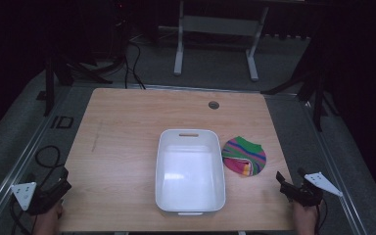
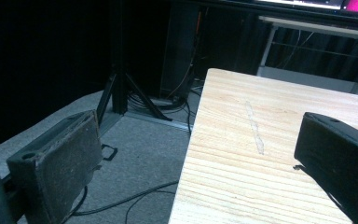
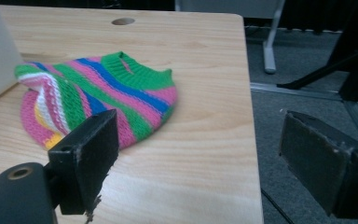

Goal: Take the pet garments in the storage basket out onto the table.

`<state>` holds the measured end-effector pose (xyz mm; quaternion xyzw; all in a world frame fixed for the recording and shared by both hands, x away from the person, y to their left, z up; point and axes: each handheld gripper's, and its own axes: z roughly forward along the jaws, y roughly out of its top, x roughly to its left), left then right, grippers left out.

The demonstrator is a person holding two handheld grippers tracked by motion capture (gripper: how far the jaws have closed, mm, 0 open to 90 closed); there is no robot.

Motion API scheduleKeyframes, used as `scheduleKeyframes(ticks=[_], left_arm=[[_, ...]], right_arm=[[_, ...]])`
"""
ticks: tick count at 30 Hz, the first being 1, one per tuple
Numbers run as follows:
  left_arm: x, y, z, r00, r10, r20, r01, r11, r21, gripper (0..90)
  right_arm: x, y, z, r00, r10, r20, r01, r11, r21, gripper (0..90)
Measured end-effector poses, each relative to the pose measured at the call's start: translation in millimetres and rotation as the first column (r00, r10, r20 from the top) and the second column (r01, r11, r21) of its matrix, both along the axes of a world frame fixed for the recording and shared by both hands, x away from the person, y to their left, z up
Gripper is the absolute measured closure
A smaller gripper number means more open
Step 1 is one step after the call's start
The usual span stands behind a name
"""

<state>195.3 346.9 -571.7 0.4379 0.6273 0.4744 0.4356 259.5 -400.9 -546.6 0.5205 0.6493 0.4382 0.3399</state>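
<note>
My left tongs [image 1: 54, 188] hover at the near left corner of the pale wooden counter [image 1: 127, 127], jaws spread wide with nothing between them; in the left gripper view one jaw hangs over the grey carpeted floor [image 2: 140, 154] and the other over the counter's edge. My right tongs [image 1: 286, 185] sit at the near right corner, jaws likewise spread and empty, straddling the counter's right edge. Just ahead of my right tongs and a little to their left lies a knitted cap striped in green, pink, blue and white [image 3: 98, 98], flat on the wood. Beyond it, between my two tongs, stands a white rectangular plastic tub [image 1: 190, 169], with the cap just beside its right wall.
</note>
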Motion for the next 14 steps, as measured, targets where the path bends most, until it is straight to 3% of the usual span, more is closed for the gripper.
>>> scheduleKeyframes(ticks=[7,14], left_arm=[[-0.7,0.4,0.1,1.0,0.003,0.002,-0.003,1.0,-0.003,1.2],[-0.3,0.4,0.1,1.0,0.0,0.001,0.0,1.0,-0.002,1.2]], right_arm=[[-1.3,-4.5,-7.6,0.9974,-0.072,0.001,0.072,0.997,0.008,12.2],[-0.7,-6.3,-9.0,0.9973,-0.073,0.002,0.073,0.997,0.011,12.2]])
